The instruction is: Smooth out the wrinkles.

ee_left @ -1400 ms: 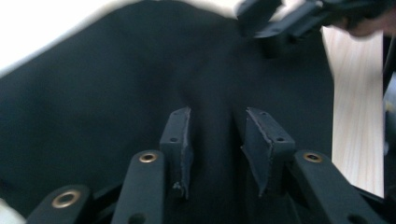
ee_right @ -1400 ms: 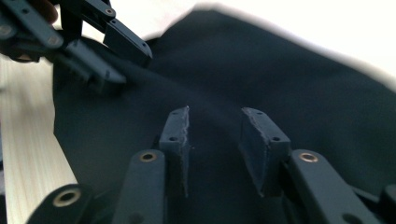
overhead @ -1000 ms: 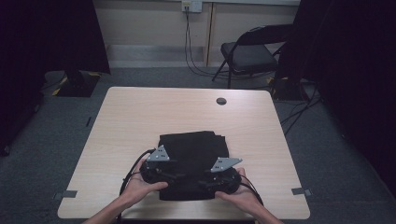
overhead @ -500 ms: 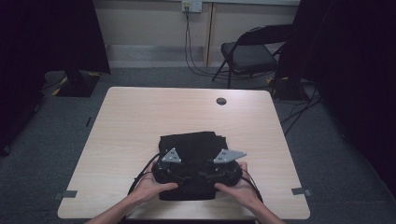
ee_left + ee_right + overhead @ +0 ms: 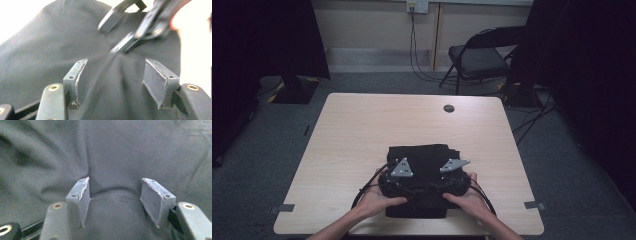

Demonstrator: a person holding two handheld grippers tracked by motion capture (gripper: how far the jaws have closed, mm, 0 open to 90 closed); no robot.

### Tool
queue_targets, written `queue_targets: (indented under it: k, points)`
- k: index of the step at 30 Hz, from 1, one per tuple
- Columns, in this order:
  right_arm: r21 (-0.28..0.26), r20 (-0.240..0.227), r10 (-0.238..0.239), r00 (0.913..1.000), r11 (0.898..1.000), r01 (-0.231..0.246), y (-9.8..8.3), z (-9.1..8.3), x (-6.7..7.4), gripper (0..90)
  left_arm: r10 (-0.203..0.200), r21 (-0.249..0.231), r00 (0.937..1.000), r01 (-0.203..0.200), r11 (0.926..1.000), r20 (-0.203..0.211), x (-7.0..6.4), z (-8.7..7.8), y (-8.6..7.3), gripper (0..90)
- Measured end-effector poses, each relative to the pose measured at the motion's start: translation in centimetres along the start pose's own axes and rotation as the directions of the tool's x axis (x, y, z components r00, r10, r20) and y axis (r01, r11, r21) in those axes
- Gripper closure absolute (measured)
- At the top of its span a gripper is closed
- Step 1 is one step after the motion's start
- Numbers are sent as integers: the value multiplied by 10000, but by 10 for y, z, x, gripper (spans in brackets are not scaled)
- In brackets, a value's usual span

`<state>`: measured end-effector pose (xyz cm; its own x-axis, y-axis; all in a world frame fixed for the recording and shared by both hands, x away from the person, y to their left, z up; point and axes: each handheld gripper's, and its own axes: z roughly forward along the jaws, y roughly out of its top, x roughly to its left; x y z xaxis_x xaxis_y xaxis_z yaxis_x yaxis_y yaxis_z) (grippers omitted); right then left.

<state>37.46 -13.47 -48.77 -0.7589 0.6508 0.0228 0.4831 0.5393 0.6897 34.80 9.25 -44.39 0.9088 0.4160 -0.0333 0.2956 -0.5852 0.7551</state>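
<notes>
From the high view, a folded black cloth garment point(image 5: 419, 172) lies on the near half of the pale wooden counter point(image 5: 362, 130), its near edge close to the counter's front rim. The left claw point(image 5: 399, 182) and the right claw point(image 5: 447, 181) both sit over the garment's near part, close side by side, each held in a hand. A small dark round cap point(image 5: 449, 108) rests well apart near the far edge, out of the way. With the two claws this close, one risk is that they knock together or catch each other's cable as they work.

In the left gripper view, the left claw point(image 5: 115, 80) stands wide open with the black fabric bulging up between the pads, which do not press on it; its jaws have just closed a little. The right claw point(image 5: 125, 32) shows blurred just beyond, nearly over the same ridge. If both bite the same fold, the cloth could bunch instead of lying flat.

In the right gripper view, the right claw point(image 5: 115, 202) is also wide open, holding nothing, with a soft hump of fabric between the pads. Its jaws opened within the last second. Closing here might take several layers at once, or only the top one, and a later pull could then drag the whole stack toward the counter's rim.
</notes>
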Motion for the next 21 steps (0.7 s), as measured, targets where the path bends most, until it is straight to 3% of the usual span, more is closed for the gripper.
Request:
queue_targets:
  k: [2,4,6,9,11,15,18,21]
  points:
    - [90,77,107,9999,9999,-108,-2,-3,2,403,-30,-81,9981,35,10000,621,-9,3,1,374]
    - [198,79,107,9999,9997,-108,-3,-7,3,402,-70,266,9941,41,9996,1083,-13,12,-5,370]
    - [37,-23,83,10000,10000,-83,-1,-12,-2,341,-176,669,9959,117,9977,887,-13,21,-13,356]
    - [-721,-40,70,10000,9974,-72,12,-18,-14,304,-402,645,9947,342,9973,943,-9,28,-22,333]
    - [-1120,-493,264,9984,9932,-317,27,-16,-27,251,-525,609,9928,461,9971,1072,-6,31,-23,323]
    - [-1350,-623,-48,9980,9908,-37,60,8,-46,208,-281,693,9934,205,9974,1113,-6,32,-23,320]
    - [-845,-657,-326,9973,9961,270,83,41,-60,184,-256,687,9941,185,9975,1052,-7,31,-23,320]
    - [-469,-909,-243,9956,9987,201,93,66,-67,185,-288,643,9947,225,9977,991,-8,31,-24,320]
